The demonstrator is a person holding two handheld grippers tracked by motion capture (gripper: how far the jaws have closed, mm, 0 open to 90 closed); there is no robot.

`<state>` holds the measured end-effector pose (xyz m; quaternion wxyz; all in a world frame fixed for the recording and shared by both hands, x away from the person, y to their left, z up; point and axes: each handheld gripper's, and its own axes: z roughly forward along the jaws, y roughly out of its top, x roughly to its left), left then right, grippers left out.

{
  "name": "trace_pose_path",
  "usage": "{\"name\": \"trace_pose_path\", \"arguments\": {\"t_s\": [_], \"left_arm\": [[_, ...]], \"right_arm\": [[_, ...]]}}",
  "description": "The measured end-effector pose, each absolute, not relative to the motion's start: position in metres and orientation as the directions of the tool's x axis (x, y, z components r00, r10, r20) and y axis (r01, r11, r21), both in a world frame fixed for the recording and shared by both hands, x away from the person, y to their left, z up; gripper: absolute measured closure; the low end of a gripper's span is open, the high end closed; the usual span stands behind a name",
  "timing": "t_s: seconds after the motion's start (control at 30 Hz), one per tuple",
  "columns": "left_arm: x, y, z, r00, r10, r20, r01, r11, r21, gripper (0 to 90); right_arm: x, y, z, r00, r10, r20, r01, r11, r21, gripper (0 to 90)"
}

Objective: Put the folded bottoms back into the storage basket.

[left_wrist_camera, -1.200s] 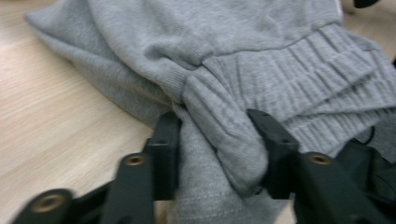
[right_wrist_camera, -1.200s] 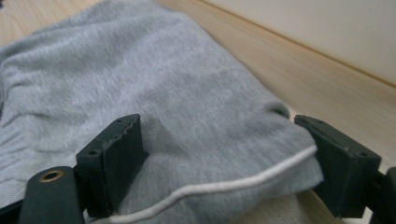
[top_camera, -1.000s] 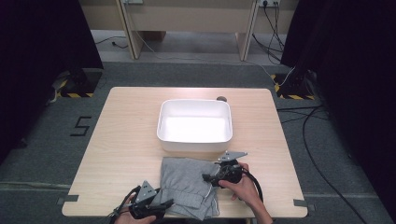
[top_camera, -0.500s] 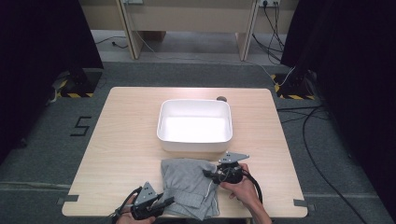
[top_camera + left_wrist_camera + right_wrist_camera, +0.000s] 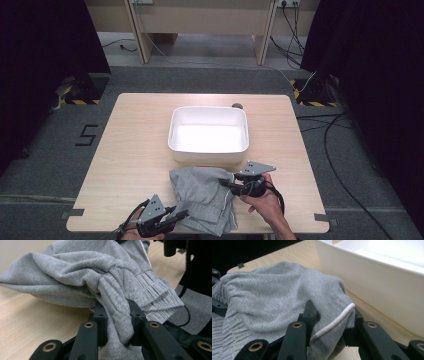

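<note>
High view: both my grippers, left gripper (image 5: 172, 218) and right gripper (image 5: 227, 184), clamp the grey sweatpants (image 5: 202, 192); white bin (image 5: 209, 150) lies straight ahead, right gripper nearer.

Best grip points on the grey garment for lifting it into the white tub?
Probably the two edges already pinched: left claw on a fold by the ribbed cuff, from the near side; right claw on the white-piped hem, from beside the tub. The garment is limp, so thick edges hold best.
</note>
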<state>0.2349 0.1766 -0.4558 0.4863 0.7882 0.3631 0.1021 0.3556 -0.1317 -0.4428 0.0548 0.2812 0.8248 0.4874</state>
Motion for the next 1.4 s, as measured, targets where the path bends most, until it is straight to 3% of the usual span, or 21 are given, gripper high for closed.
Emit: {"name": "trace_pose_path", "arguments": {"t_s": [0.33, 1.4], "left_arm": [[0.236, 0.178, -0.439, 0.719, 0.658, -0.226, 0.469, -0.219, 0.855, 72.8], [0.272, 0.171, -0.369, 0.770, 0.618, -0.156, 0.375, -0.241, 0.895, 73.0]], "right_arm": [[0.351, -0.139, -0.421, -0.843, 0.511, 0.171, 0.373, 0.324, 0.869, 69.3], [0.371, -0.142, -0.366, -0.850, 0.510, 0.133, 0.286, 0.235, 0.929, 70.2]]}}
